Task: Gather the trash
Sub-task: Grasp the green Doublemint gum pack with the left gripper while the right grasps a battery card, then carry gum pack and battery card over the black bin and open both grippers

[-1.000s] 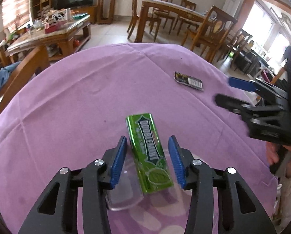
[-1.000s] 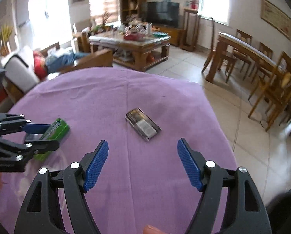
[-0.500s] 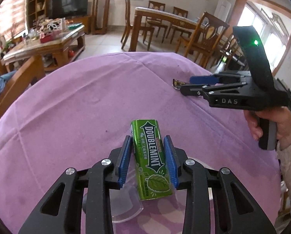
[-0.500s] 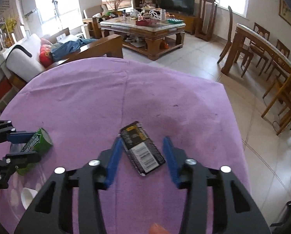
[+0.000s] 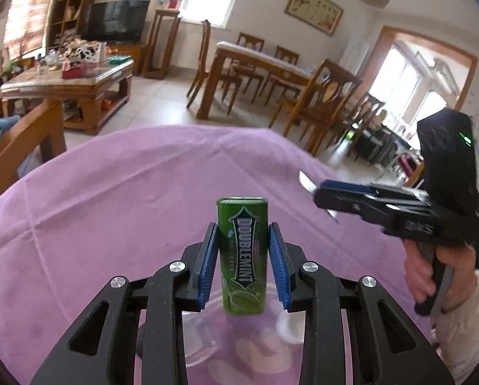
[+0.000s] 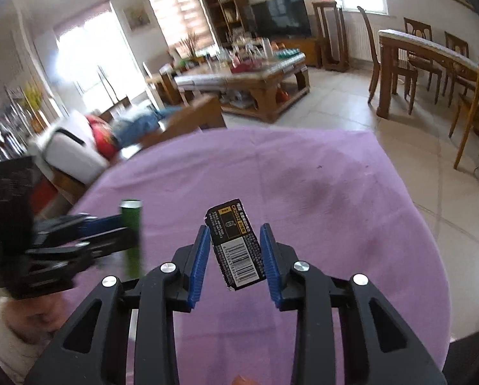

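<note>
Green gum pack is now squeezed tight in my left gripper and the black battery card in my right gripper, both lifted off the purple tablecloth, so I think they can go to the trash next.

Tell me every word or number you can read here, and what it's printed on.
"DOUBLEMINT": on the green gum pack held in the left gripper.
"CR2032": on the black battery card held in the right gripper.
The card's barcode digits and small print, and the gum pack's small side print, are too small to read.
</note>
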### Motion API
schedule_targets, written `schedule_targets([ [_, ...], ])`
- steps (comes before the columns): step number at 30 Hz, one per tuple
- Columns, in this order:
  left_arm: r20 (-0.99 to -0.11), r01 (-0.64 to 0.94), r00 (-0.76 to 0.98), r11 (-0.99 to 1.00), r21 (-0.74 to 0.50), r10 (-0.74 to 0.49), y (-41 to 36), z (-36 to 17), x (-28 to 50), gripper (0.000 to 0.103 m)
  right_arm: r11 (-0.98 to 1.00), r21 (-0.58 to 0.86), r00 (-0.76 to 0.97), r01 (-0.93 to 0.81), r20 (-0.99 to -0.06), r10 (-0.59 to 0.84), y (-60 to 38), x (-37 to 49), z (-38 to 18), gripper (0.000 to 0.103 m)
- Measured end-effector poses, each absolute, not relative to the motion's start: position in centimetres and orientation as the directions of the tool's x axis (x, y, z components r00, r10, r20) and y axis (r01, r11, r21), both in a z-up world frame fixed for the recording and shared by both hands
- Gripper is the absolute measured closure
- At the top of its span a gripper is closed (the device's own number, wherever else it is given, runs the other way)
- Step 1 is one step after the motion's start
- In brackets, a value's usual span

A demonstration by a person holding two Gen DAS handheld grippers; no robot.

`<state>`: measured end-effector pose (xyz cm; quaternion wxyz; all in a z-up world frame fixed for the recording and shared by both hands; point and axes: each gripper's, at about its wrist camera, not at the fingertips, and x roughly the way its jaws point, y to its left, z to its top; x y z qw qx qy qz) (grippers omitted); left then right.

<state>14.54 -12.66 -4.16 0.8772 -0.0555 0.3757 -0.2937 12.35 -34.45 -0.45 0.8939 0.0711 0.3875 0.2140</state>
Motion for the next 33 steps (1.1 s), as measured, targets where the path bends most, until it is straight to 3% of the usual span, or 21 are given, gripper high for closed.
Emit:
schedule_targets([
  [5,-0.591,0.527,0.527,0.781,-0.337,-0.61,-14.0,-2.6,13.3,0.071,0.886,0.337,0.666,-0.318,-0.585,0.462,-36.5,8.2,2.1,0.071],
  [14,-0.564,0.604,0.493,0.727,-0.326,-0.663,-18.7,0.2,9.9,0.071,0.897,0.398,0.776,-0.189,-0.499,0.385,-45.0,1.3,3.5,0.071],
  [33,-0.584,0.791,0.205,0.484,-0.375,-0.786,-41.0,-1.9,1.7,0.071,0.851,0.496,0.86,0.17,-0.497,0.118,-62.9,-9.1,-1.4,0.071],
])
